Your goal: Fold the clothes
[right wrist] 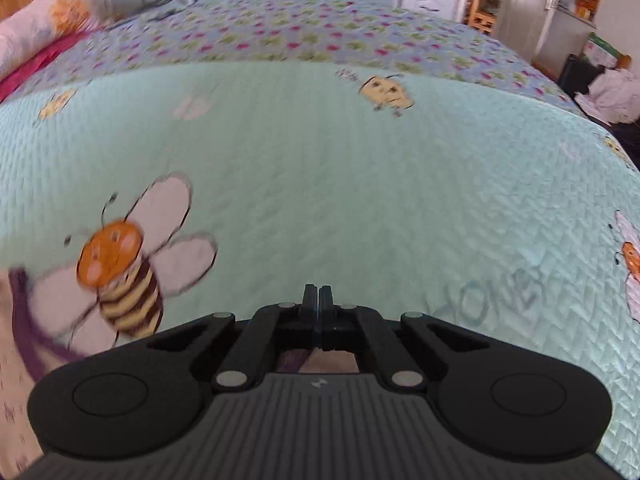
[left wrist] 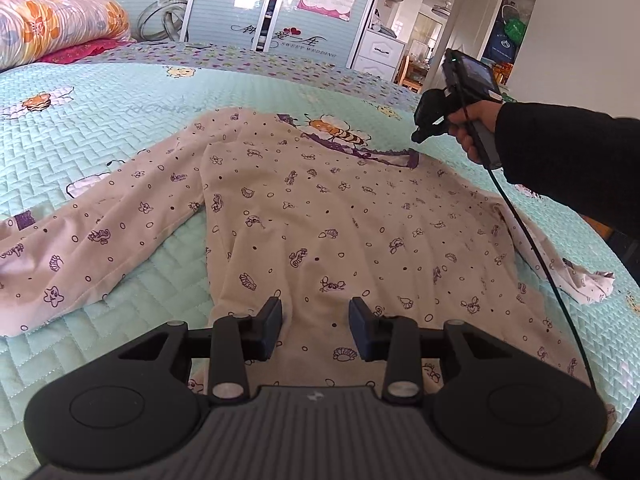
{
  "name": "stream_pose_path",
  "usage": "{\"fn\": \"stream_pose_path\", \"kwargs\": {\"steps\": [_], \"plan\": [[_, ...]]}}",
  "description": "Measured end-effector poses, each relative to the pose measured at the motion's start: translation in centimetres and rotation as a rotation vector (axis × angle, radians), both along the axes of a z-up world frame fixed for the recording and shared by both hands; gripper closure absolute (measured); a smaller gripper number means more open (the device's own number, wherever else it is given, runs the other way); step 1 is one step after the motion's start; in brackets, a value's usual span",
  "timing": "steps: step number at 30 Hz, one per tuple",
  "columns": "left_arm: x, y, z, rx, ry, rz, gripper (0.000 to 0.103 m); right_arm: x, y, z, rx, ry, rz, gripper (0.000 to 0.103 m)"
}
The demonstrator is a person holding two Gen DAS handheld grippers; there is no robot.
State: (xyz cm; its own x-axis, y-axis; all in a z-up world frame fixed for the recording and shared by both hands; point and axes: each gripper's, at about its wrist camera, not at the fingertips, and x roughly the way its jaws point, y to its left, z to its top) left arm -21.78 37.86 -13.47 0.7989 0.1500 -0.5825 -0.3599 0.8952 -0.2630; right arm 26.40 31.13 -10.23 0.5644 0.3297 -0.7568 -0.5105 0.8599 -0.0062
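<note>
A cream long-sleeved pyjama top (left wrist: 340, 220) with small purple prints lies spread flat on the mint quilted bedspread (left wrist: 100, 112). Its purple-trimmed collar (left wrist: 396, 156) points away from me, one sleeve (left wrist: 100, 232) stretches left and the other (left wrist: 580, 276) lies bunched at the right. My left gripper (left wrist: 314, 322) hovers open over the hem, fabric showing between its fingers. A hand holds my right gripper (left wrist: 422, 132) just above the collar's right end. In the right wrist view, the right gripper (right wrist: 318, 298) is shut with nothing visible between the tips; the collar (right wrist: 24, 320) sits at the lower left, blurred.
A rolled floral quilt (left wrist: 52, 24) lies at the bed's far left. A wardrobe (left wrist: 260, 8) and white drawers (left wrist: 380, 52) stand beyond the bed. The right gripper's black cable (left wrist: 540, 248) trails across the right sleeve. The bed edge (right wrist: 600, 128) falls away at the right.
</note>
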Motion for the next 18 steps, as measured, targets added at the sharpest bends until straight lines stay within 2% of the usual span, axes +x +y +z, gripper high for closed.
{"fn": "stream_pose_path", "kwargs": {"steps": [1, 2, 3, 4, 5, 9, 10, 11, 12, 15, 18], "plan": [[-0.1, 0.0, 0.1, -0.003, -0.002, -0.002, 0.064, -0.9, -0.8, 0.6, 0.026, -0.029, 0.013, 0.093], [-0.2, -0.1, 0.2, -0.003, -0.003, -0.003, 0.063, -2.0, -1.8, 1.3, 0.05, -0.061, 0.032, 0.078], [-0.3, -0.2, 0.3, -0.001, -0.001, -0.005, 0.063, -3.1, -2.7, 1.9, 0.075, -0.093, 0.051, 0.069], [-0.3, -0.3, 0.4, 0.001, 0.0, -0.007, 0.063, -4.0, -3.9, 2.3, 0.06, -0.115, 0.062, 0.052], [-0.4, -0.4, 0.5, 0.003, 0.001, -0.009, 0.063, -4.8, -5.1, 2.5, 0.038, -0.136, 0.073, 0.042], [-0.7, -0.9, 0.9, 0.011, 0.006, -0.015, 0.061, -3.1, -11.6, 1.8, 0.012, -0.088, 0.077, 0.04], [-0.7, -1.0, 1.0, 0.013, 0.007, -0.017, 0.059, -2.6, -12.9, 1.6, 0.031, -0.059, 0.084, 0.044], [-0.8, -1.1, 1.1, 0.015, 0.009, -0.019, 0.059, -2.2, -14.2, 1.3, 0.056, -0.028, 0.091, 0.052], [-0.8, -1.3, 1.2, 0.017, 0.012, -0.021, 0.058, -1.7, -15.4, 1.0, 0.08, 0.003, 0.099, 0.054], [-0.1, -1.7, 1.2, 0.026, 0.033, -0.034, 0.058, -2.6, -15.9, -0.2, 0.065, -0.007, 0.159, 0.054], [0.8, -2.5, 1.2, 0.04, 0.06, -0.052, 0.058, -3.6, -13.9, -2.1, 0.004, -0.021, 0.223, 0.055]]}}
